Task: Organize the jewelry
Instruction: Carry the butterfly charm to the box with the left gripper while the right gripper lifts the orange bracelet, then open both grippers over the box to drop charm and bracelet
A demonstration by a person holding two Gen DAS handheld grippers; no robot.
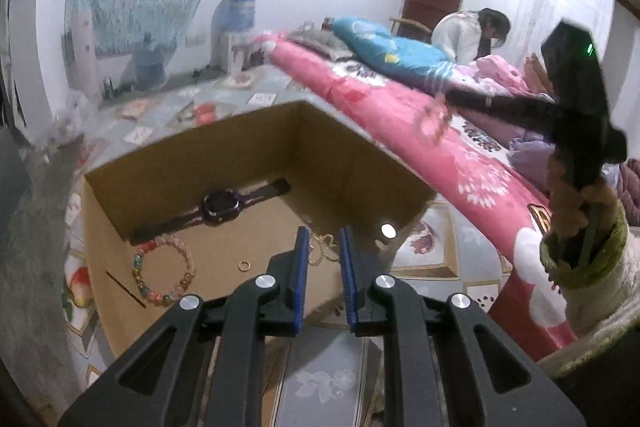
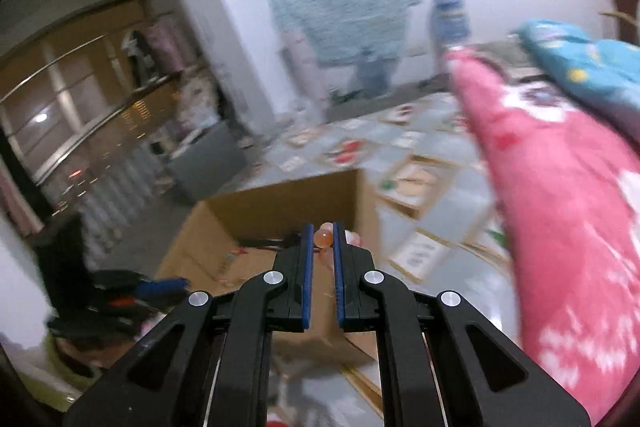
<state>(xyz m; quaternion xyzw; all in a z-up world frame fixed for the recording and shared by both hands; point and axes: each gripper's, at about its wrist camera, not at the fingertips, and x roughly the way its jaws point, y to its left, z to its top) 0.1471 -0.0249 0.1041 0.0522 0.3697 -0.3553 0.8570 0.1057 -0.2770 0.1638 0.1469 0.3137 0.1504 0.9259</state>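
An open cardboard box stands on the patterned floor. In it lie a dark purple watch, a pastel bead bracelet, a small gold ring and a gold chain. My left gripper hovers over the box's near side, its blue pads a narrow gap apart with nothing pinched; the chain shows through the gap. My right gripper is shut on a pink-orange bead bracelet, above the box. From the left wrist view the right gripper hangs over the bed's edge, with the blurred bracelet dangling.
A bed with a pink flowered cover runs along the right, close to the box. A person bends over its far end. A fuzzy sleeve holds the right gripper. A water dispenser stands at the wall; cards and small items litter the floor.
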